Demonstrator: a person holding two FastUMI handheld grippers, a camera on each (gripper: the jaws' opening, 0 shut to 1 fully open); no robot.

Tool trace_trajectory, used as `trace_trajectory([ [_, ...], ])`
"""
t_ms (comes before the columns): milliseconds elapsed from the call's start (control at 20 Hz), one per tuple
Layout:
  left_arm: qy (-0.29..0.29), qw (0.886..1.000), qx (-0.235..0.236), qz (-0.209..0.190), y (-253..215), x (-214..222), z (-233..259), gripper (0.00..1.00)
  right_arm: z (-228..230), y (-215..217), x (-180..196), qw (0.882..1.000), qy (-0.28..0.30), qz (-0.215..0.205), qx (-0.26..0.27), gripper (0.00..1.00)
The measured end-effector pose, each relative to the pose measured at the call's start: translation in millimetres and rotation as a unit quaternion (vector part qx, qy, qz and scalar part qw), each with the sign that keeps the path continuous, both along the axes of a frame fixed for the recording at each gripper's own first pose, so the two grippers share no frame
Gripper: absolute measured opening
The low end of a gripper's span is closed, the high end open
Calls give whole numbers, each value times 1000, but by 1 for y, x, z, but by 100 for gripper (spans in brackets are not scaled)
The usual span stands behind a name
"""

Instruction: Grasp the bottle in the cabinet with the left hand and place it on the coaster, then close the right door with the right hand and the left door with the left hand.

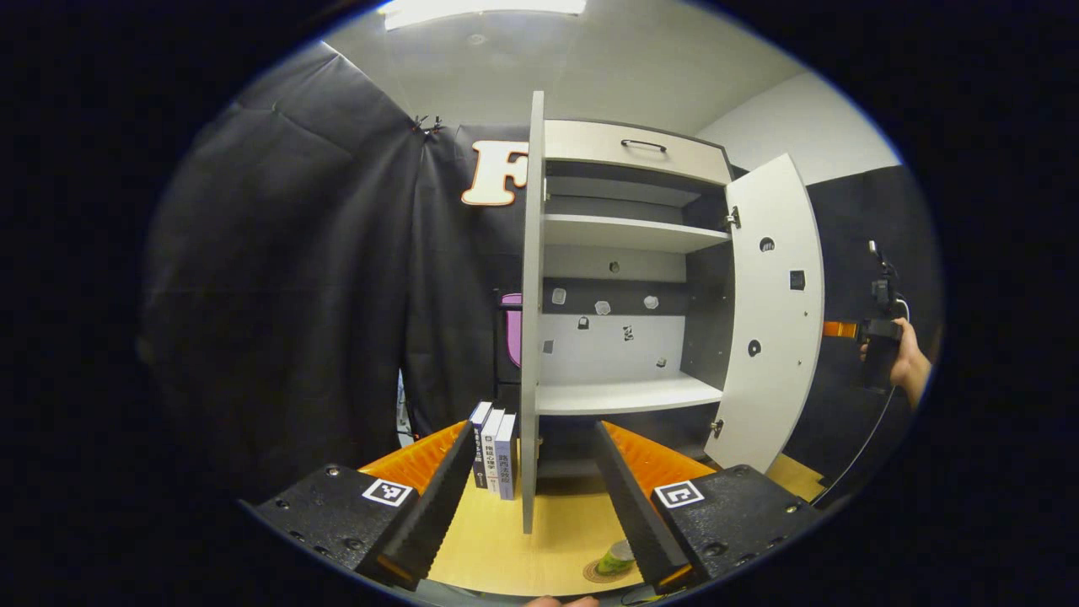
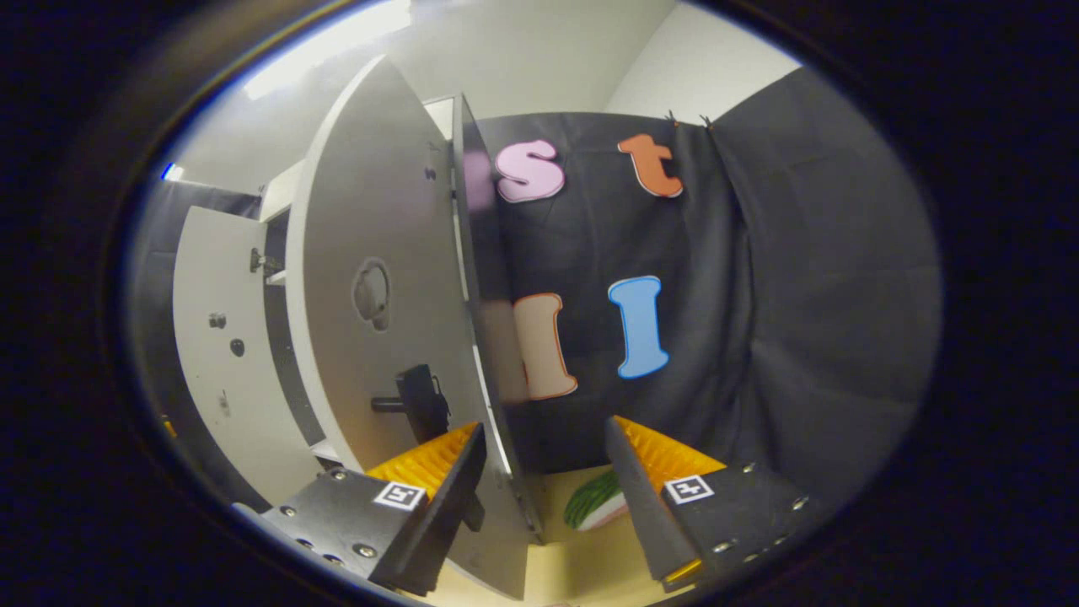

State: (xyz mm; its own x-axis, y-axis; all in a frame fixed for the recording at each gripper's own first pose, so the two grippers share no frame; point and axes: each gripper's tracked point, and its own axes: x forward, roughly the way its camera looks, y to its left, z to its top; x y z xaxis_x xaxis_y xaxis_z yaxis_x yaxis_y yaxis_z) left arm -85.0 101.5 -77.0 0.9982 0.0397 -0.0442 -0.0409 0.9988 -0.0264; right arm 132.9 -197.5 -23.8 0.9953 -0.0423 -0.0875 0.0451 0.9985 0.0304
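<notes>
1. Sitting on the coaster (image 1: 600,574) already: bottle (image 1: 620,556), so that part looks done.
2. Both doors open: right door (image 2: 379,312), left door (image 1: 531,320).
3. Spread wide, holding nothing: left gripper (image 1: 539,497), right gripper (image 2: 546,497) straddling the right door's edge.

Left door (image 1: 531,337) edge-on between left claw (image 1: 533,493) fingers; books (image 1: 494,448) just beside; cabinet shelf (image 1: 624,393) bare.

Both grippers, left gripper (image 1: 531,506) and right gripper (image 2: 544,506), have wedge-shaped ribbed fingers on black screwed bases bearing square black-and-white marker tags.
</notes>
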Motion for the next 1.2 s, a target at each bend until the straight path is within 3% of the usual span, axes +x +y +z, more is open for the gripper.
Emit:
trace_trajectory([
  [50,3,1000,-5,3,2,-1,-2,89,-3,5,-1,1000,4,-1,-14,92],
  [100,4,1000,-14,4,0,-2,-1,89,-1,12,-3,1000,6,0,-20,84],
  [150,4,1000,-23,1,-3,-2,0,89,-2,19,-4,1000,13,1,-26,92],
  [300,9,999,-37,-11,-10,1,2,89,-3,40,-5,999,17,14,-32,92],
  [650,6,1000,-9,-6,1,3,13,89,-4,87,-2,999,-4,41,-22,92],
  [1200,9,999,0,31,21,-3,17,89,-12,116,6,998,-3,60,15,92],
])
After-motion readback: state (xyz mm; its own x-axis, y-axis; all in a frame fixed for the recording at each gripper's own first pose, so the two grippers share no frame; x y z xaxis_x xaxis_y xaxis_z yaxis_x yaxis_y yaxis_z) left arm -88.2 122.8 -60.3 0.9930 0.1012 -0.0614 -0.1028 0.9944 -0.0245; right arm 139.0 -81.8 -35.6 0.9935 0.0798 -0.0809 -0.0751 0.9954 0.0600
